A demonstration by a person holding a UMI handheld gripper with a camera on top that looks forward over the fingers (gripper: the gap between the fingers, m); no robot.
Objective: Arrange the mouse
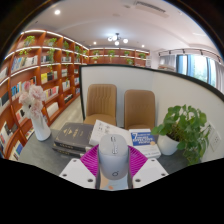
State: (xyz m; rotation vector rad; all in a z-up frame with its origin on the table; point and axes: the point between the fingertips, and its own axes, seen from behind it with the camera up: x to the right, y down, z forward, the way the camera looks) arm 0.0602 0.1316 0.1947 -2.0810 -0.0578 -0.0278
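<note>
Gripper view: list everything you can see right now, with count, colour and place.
Grey computer mouse: one, between the gripper's pink pads, pressed from both sides.
Stack of dark books: one stack, on the table beyond and left of the mouse.
Open white book: one, just beyond the mouse.
Blue-covered book: one, right of the mouse.
Green potted plant: one, white pot, far right.
White vase of pale flowers: one, far left.
Tan chairs: two, behind the table.
Wooden bookshelves: along the left wall.
Gripper: one, white fingers, shut on the mouse.
</note>
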